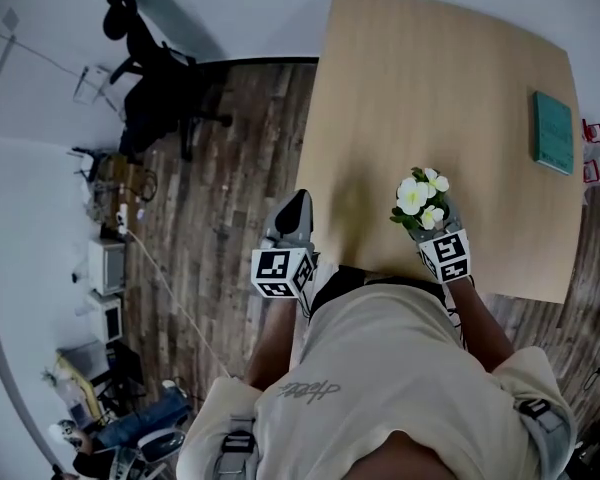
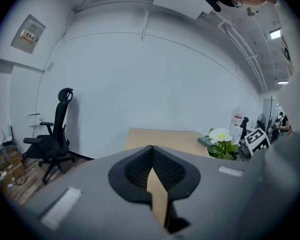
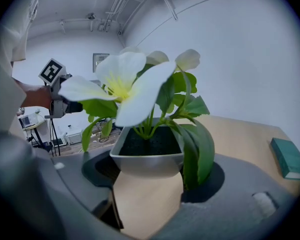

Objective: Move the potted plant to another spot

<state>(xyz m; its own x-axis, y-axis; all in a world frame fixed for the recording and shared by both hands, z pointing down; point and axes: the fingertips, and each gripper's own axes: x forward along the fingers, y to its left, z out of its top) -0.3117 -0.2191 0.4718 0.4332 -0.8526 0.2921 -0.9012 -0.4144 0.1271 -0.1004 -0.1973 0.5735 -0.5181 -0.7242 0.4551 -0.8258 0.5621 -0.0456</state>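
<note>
Right gripper (image 3: 147,176): jaws clamped on either side of the potted plant's grey pot.
Left gripper (image 2: 152,151): jaws closed tip to tip, nothing between them; at the table's (image 1: 430,88) near left edge.
Potted plant (image 3: 147,154): upright, white flowers, over the table's near edge, right of centre.
Teal book (image 1: 554,131): flat on the table's right side, well apart from the plant.
Office chair (image 2: 55,134): on the floor beyond the table's left side.

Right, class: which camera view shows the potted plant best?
The right gripper view: the potted plant fills the frame, its grey pot clear. The head view shows only its flowers from above; the left gripper view shows it small, far to the right.
</note>
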